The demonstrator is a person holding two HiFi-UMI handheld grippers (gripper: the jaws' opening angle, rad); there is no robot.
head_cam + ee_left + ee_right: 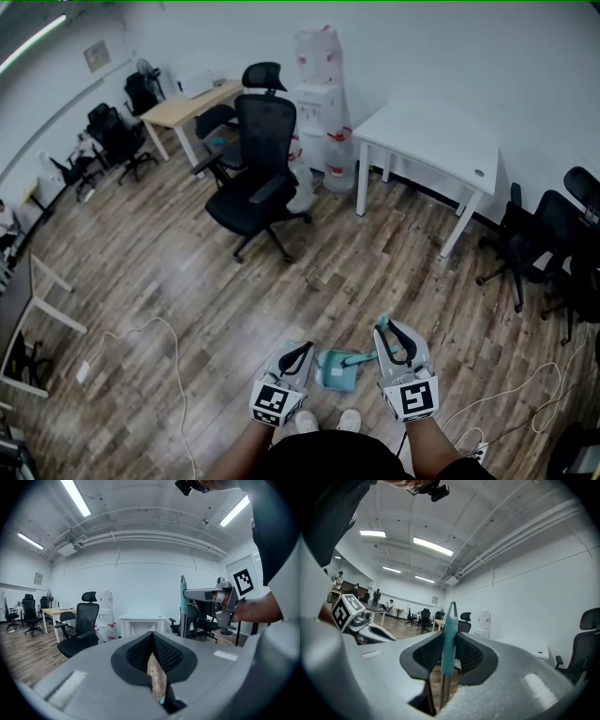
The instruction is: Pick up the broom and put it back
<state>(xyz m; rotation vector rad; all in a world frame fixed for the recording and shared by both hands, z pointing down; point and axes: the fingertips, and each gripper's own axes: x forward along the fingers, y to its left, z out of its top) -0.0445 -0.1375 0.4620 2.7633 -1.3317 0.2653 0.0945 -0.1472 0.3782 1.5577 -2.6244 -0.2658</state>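
Head view first. Both grippers are low in the frame, above the wood floor (169, 281). The left gripper (298, 354) has nothing in its jaws. The right gripper (392, 330) has the teal tip of the broom handle (382, 323) poking up just past its jaws. A teal dustpan (330, 370) sits on the floor between the two grippers. Well beyond the jaws stand a black office chair (258, 178), a white table (427, 141) and a water dispenser (319, 112).

Over to the left gripper view. The left gripper (153, 641) has its ribbed pads (168, 656) meeting at the tips, shut on nothing, with only a sliver of floor showing lower down between them. Off to the right of these jaws and clear of them, the broom handle (183, 616) stands upright. The right gripper (190, 594) is clamped across it, just below its top.

Now the right gripper view, and here's the grip. The right gripper (449, 641) has its two pads pressed on either side of the broom handle (450, 630). The teal sleeve runs straight up through the middle of the jaws. Its looped tip rises above the pads, and the bare metal shaft drops away beneath them. The left gripper (377, 632) shows to the left, apart from the broom handle.
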